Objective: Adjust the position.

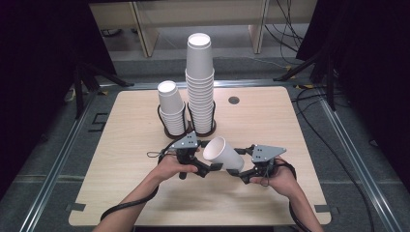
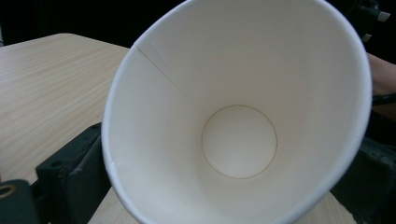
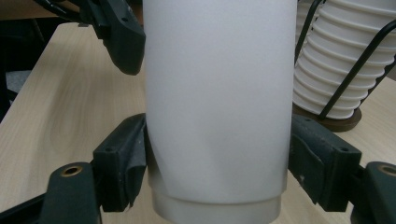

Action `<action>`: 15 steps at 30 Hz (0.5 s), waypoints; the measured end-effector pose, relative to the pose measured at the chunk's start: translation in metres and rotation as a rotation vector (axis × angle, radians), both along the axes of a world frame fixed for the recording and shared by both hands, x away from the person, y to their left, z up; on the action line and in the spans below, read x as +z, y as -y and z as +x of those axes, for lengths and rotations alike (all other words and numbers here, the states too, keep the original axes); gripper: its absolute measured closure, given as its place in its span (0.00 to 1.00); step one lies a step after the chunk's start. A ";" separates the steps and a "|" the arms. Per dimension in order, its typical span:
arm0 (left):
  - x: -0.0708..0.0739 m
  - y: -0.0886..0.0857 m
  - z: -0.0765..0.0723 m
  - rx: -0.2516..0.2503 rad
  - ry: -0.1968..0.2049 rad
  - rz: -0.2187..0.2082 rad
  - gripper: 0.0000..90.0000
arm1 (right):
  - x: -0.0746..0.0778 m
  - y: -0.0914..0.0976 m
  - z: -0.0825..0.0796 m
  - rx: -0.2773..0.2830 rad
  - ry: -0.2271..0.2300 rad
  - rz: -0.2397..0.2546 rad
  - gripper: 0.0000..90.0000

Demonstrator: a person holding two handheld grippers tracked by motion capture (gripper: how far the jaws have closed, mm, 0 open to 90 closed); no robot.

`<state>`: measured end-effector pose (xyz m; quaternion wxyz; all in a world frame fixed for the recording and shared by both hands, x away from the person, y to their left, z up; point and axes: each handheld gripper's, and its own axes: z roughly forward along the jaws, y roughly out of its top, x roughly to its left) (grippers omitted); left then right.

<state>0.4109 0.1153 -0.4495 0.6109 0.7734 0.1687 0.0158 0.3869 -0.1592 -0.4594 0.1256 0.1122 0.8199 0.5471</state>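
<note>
A single white paper cup (image 1: 223, 153) lies on its side in mid-air at the lower centre of the high view, above the pale wooden surface (image 1: 121, 169), held between both tools. The right hand-held gripper (image 1: 245, 172) pinches it near the base, its two black jaws pressing the wall on either side, as the right gripper view shows with the cup (image 3: 217, 102) standing between them. The left hand-held gripper (image 1: 207, 169) sits at the rim end; the left gripper view looks straight into the open mouth of the cup (image 2: 238, 140), with a jaw close on each side, yet I cannot tell whether they actually clamp the rim or merely flank it. Behind, in the upper centre of the high view, stand a short stack of white paper cups (image 1: 171, 108) and a tall stack of white paper cups (image 1: 200, 82), each in a black wire holder. The step in hand looks like a handover or a turning of the cup before it goes on a stack. To do it well, keep the pinch light so the thin wall does not buckle, secure one grip fully before loosening the other, and bring the cup upright with its axis in line with the chosen stack before lowering.
</note>
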 end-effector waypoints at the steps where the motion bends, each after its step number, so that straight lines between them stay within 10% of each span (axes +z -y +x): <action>1: 0.000 0.000 0.000 0.000 0.002 -0.005 0.05 | 0.000 0.000 0.000 -0.001 0.002 0.002 0.29; 15: 0.001 -0.001 0.000 -0.007 0.004 -0.018 0.06 | -0.003 -0.001 0.001 0.006 -0.003 0.007 0.28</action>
